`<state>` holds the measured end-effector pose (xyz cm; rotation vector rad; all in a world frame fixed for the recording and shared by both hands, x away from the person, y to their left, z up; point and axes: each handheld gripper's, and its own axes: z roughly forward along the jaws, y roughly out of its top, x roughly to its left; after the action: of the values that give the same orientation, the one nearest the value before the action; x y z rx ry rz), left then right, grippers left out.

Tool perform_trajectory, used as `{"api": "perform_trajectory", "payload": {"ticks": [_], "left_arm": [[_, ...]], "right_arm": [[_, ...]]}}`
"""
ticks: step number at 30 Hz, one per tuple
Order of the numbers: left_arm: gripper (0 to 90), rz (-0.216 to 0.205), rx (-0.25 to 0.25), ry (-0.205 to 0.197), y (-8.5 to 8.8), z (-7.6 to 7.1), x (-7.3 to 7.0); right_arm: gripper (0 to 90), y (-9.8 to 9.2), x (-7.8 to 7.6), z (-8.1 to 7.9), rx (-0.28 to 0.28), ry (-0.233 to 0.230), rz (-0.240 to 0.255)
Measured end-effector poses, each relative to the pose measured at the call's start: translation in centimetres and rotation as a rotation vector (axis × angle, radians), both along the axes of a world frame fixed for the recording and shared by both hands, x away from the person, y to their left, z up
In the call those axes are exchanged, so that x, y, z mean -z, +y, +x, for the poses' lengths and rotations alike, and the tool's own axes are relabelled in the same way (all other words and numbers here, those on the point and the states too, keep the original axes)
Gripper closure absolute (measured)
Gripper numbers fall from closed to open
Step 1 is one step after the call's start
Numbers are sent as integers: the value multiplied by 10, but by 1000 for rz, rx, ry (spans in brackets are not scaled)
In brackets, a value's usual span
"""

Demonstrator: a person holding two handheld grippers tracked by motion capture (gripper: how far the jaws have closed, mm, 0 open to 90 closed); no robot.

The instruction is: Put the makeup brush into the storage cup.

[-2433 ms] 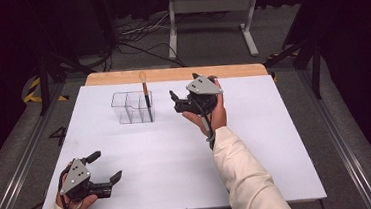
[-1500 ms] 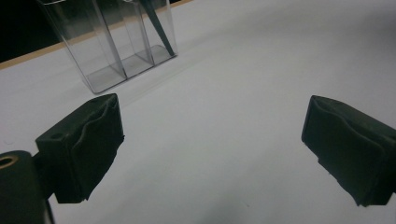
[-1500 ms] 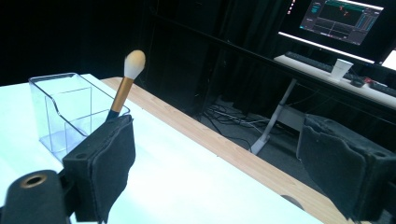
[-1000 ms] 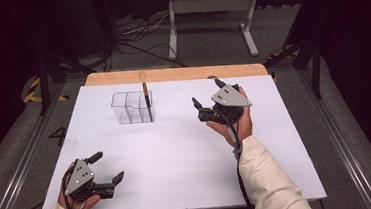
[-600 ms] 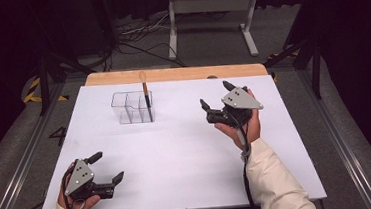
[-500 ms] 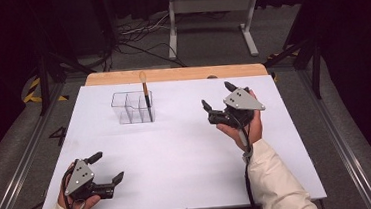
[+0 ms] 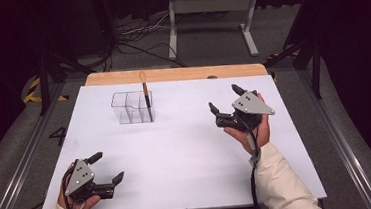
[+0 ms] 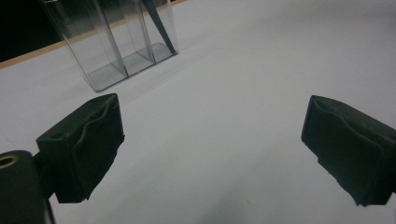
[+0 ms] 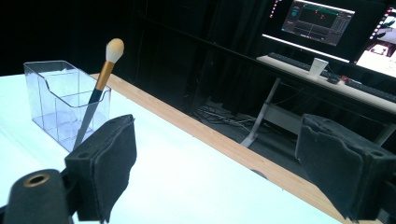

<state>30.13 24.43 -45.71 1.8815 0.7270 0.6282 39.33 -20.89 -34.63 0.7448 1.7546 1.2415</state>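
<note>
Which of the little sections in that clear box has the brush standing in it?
The rightmost section of the clear box, the end nearest the right gripper. The brush leans there, bristles up; the other sections look empty.

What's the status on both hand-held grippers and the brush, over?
Left hand-held gripper open, low near table's front edge. Right hand-held gripper open, empty, right of clear organizer. Brush stands tilted in organizer's right compartment, untouched. Nothing between grippers and organizer.

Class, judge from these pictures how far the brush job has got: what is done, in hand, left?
Done: the brush stands in the clear organizer. In hand: nothing; the left gripper and right gripper are open and empty, apart from it. Left: nothing else visibly awaits storing.
</note>
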Motion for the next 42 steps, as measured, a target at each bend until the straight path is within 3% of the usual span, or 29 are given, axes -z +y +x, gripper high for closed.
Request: {"api": "perform_trajectory", "payload": {"ticks": [19, 42], "left_arm": [[63, 2, 2, 2, 0, 0, 0], [58, 20, -1, -10, -1, -1, -1]], "right_arm": [[131, -17, 14, -14, -5, 22, -6], [132, -24, 36, -33, -36, 42, -62]]}}
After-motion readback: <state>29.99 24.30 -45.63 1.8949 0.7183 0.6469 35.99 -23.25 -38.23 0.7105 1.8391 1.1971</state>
